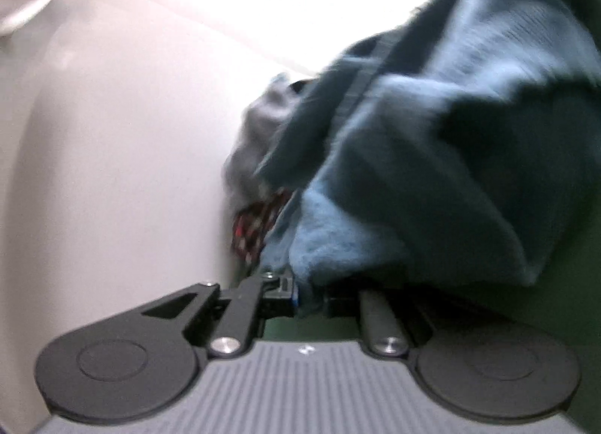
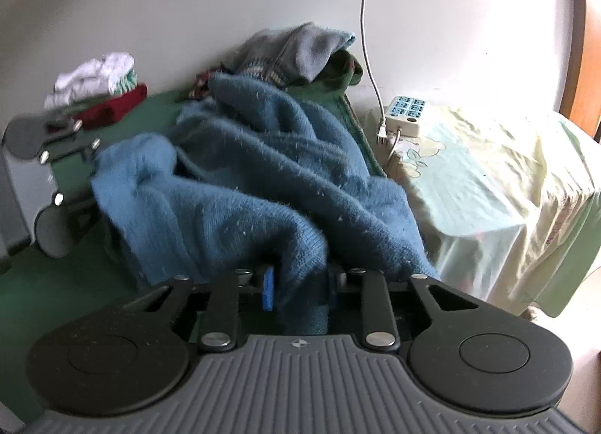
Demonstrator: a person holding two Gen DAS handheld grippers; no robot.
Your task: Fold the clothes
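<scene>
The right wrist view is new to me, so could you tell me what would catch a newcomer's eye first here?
The rumpled blue sweater fills the middle of the green surface, and both the right gripper and the left gripper are clamped on its fabric. Behind it, against the wall, sits a heap of unfolded clothes, with a small folded stack to the left. To the right, a white power strip rests on a pale yellow sheet.

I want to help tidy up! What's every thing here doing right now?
Blue sweater: crumpled, unfolded, held at two ends.
Right hand-held gripper: shut on blue sweater.
Left hand-held gripper: shut on blue sweater.
Grey garment: heaped against wall.
Power strip: lying on pale cloth.
</scene>
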